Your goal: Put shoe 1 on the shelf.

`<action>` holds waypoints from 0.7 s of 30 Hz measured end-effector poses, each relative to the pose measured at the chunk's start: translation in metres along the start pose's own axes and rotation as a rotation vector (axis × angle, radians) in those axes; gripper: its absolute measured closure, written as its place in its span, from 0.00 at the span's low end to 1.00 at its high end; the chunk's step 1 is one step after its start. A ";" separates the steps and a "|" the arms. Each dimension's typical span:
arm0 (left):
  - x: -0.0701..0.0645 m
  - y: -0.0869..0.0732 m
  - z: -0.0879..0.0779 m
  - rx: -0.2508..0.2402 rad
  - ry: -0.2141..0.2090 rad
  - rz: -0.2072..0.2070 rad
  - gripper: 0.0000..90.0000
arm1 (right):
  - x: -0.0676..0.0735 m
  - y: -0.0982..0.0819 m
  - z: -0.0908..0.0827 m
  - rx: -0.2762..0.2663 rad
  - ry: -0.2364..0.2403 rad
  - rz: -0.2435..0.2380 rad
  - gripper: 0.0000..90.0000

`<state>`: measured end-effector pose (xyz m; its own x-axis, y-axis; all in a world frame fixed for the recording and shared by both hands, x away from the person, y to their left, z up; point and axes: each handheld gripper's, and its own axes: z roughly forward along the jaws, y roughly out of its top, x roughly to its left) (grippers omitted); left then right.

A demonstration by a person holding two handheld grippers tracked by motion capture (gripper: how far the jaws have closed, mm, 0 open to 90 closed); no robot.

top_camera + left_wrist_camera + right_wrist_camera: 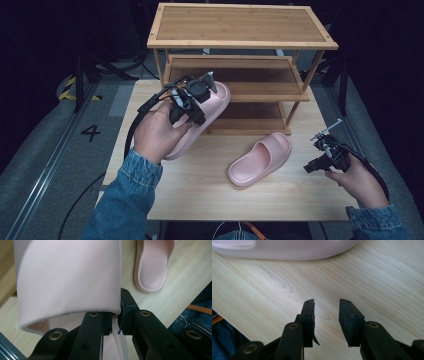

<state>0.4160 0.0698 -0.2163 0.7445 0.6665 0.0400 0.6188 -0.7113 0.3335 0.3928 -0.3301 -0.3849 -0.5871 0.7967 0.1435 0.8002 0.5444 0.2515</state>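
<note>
Pink slide sandal (200, 117) pinched by its strap edge in left gripper (114, 323), raised toward the bamboo shoe rack (240, 75) — likely for shelving; right gripper (326, 315) spread, empty, near its mate (261, 159) on the table (200, 190).

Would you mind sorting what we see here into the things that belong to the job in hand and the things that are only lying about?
In the job:
- held pink slipper, pinched by the left gripper
- second pink slipper on the table
- wooden shoe rack
- right gripper, open

Just about:
- floor marking "4"
- black stands
</note>
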 end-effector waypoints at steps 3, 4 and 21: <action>0.003 0.008 -0.001 -0.001 -0.003 -0.012 0.91 | 0.000 0.000 0.000 -0.001 0.001 0.002 0.73; 0.005 0.011 0.000 -0.004 0.005 0.002 0.91 | -0.001 0.000 0.000 0.000 0.001 0.002 0.73; 0.019 0.057 0.016 0.000 0.053 -0.017 0.91 | 0.000 -0.001 0.001 0.002 0.006 -0.002 0.73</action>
<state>0.4699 0.0380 -0.2118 0.7195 0.6894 0.0840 0.6312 -0.6996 0.3348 0.3926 -0.3306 -0.3856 -0.5891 0.7943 0.1484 0.7995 0.5463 0.2496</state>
